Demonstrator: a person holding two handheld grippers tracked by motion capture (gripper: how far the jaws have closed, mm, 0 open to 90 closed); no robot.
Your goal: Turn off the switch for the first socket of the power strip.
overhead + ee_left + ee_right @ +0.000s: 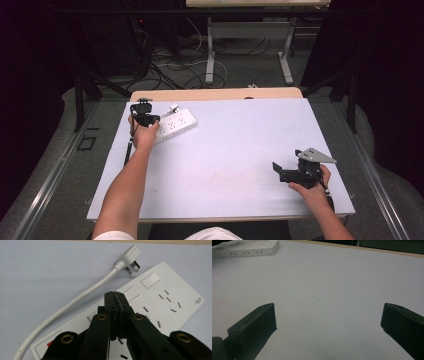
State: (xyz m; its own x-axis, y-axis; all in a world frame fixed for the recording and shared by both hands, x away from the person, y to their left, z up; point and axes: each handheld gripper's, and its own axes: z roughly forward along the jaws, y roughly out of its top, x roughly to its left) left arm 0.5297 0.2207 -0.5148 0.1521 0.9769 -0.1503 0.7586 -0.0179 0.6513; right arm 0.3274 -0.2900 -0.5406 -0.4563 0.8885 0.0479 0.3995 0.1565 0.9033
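A white power strip (176,124) lies at the table's far left, and its white plug (173,108) rests unplugged on the table just beyond it. In the left gripper view the strip (162,297) runs diagonally, with the cable (75,300) curving up to the plug (128,257). My left gripper (145,116) hangs over the strip's left end. Its jaws are pressed together with nothing between them (114,293); whether the tips touch the strip I cannot tell. My right gripper (277,170) rests near the table's front right, jaws wide apart (328,315) over bare table.
The pale table (225,150) has a wooden strip along its far edge. A red switch (50,343) sits at the power strip's near end. The strip (247,248) lies far off in the right gripper view. Cables and desk legs (210,65) lie on the floor beyond.
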